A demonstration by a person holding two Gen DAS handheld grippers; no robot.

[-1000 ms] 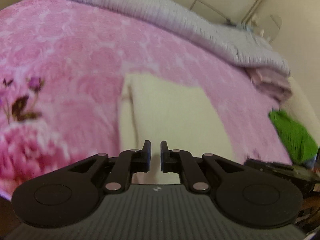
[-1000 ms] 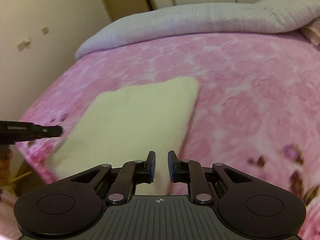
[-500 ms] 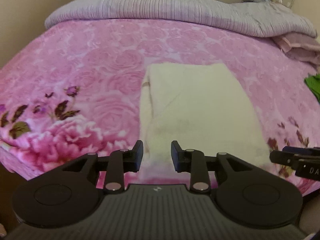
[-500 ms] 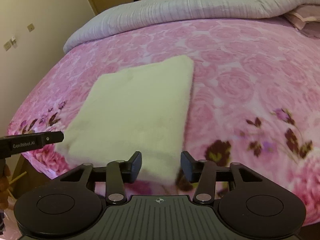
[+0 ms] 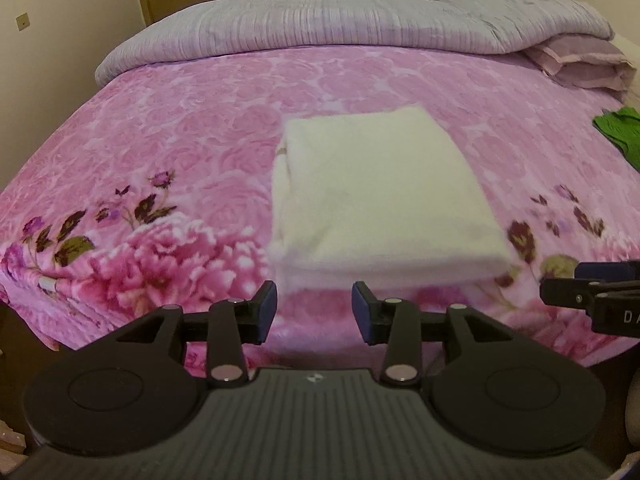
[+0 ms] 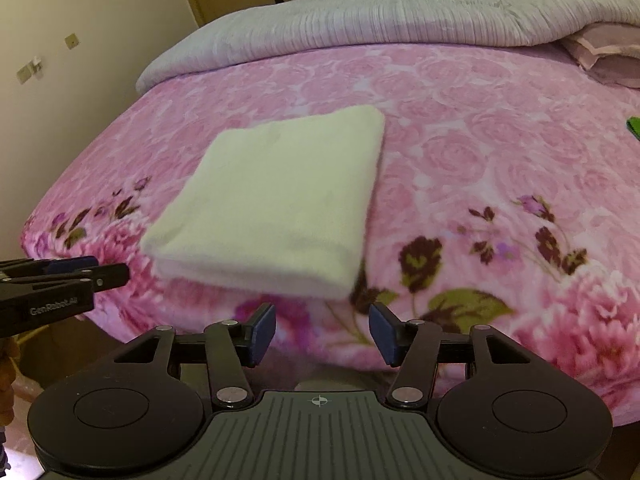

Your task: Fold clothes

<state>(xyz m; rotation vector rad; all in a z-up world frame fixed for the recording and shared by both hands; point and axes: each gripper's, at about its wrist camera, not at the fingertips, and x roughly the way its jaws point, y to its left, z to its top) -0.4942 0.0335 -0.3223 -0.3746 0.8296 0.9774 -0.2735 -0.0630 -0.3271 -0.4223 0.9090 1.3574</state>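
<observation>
A cream folded cloth [image 5: 380, 192] lies flat as a neat rectangle on the pink flowered bedspread [image 5: 180, 140], near the bed's front edge. It shows in the right wrist view as the same cream folded cloth [image 6: 276, 196]. My left gripper [image 5: 314, 310] hangs in front of the cloth's near edge, jaws opening, nothing between them. My right gripper [image 6: 322, 334] is likewise short of the cloth, jaws opening and empty. Each gripper's tip shows at the side of the other's view: the right gripper [image 5: 576, 292], the left gripper [image 6: 96, 274].
A grey-lilac quilt [image 5: 340, 24] is bunched along the far side of the bed, with a folded pink blanket [image 5: 584, 64] at its right end. A green garment [image 5: 622, 132] lies at the right edge. A wall and a door stand to the left.
Both grippers have drawn back from the cloth toward the bed's front edge and their jaws have spread from nearly shut. The cloth lies released and flat.
</observation>
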